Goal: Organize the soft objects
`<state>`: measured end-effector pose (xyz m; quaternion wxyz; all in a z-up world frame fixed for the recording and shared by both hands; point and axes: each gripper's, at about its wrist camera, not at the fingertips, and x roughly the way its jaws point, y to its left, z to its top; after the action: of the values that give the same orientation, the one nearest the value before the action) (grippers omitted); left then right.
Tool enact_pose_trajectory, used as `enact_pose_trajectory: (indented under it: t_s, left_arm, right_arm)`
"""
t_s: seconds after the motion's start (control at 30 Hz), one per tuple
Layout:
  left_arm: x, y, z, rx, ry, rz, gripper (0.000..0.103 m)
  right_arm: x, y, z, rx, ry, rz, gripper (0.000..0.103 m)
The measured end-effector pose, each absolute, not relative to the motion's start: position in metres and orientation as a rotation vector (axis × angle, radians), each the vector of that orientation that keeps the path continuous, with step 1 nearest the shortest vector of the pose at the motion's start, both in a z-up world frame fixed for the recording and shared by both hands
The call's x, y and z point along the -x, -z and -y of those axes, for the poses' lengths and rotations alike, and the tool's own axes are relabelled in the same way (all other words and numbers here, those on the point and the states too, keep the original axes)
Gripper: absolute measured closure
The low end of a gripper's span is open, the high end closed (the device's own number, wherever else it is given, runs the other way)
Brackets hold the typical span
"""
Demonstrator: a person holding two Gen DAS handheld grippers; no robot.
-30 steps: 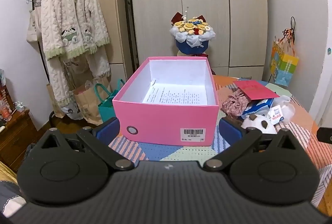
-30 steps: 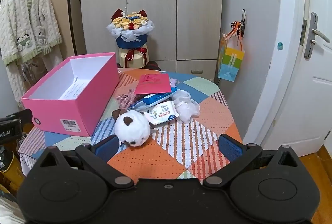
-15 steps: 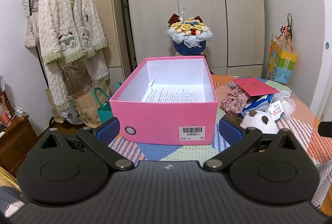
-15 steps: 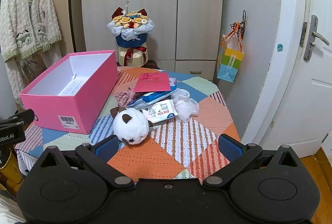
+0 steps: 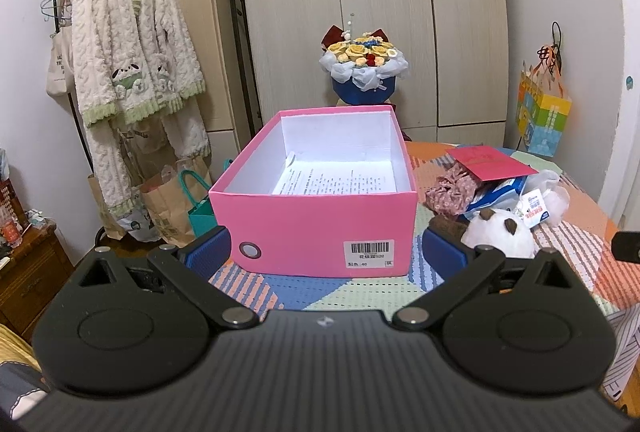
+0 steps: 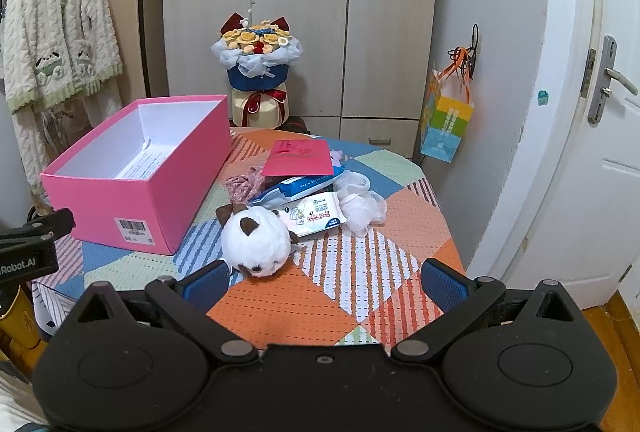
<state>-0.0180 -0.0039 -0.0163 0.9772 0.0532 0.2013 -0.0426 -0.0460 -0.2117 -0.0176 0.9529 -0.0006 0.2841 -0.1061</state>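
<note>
Two grippers' blue-padded fingers (spread wide, empty) face a fluffy round plush toy (image 6: 256, 242) beside a rectangular pink cardboard box (image 6: 160, 200).

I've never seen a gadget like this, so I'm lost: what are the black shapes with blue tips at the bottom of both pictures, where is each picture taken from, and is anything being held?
They are two-finger tools that a person carries, one per hand, each with a camera looking along its fingers. One picture comes from the left hand-held gripper, facing the open pink cardboard box. The other comes from the right hand-held gripper, facing the white-and-brown plush toy, the wet-wipe packs, the white mesh sponge and the red envelope on the patchwork tablecloth. Both are open, and nothing is held.
</note>
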Motion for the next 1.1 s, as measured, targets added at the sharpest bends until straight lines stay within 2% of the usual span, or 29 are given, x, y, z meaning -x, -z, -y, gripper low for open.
enact_pose_trajectory:
  t_s: [0.33, 0.73, 1.1]
  left_arm:
    - [0.021, 0.02, 0.002, -0.105, 0.081, -0.406, 0.0]
    - [0.043, 0.011, -0.003, -0.063, 0.092, -0.304, 0.0]
    - [0.034, 0.007, -0.004, -0.051, 0.186, -0.389, 0.0]
  right_arm:
    - [0.048, 0.019, 0.209, 0.013, 0.215, -0.567, 0.0]
    - [0.063, 0.012, 0.21, 0.06, 0.191, -0.471, 0.0]
    - [0.063, 0.015, 0.214, 0.049, 0.077, -0.453, 0.0]
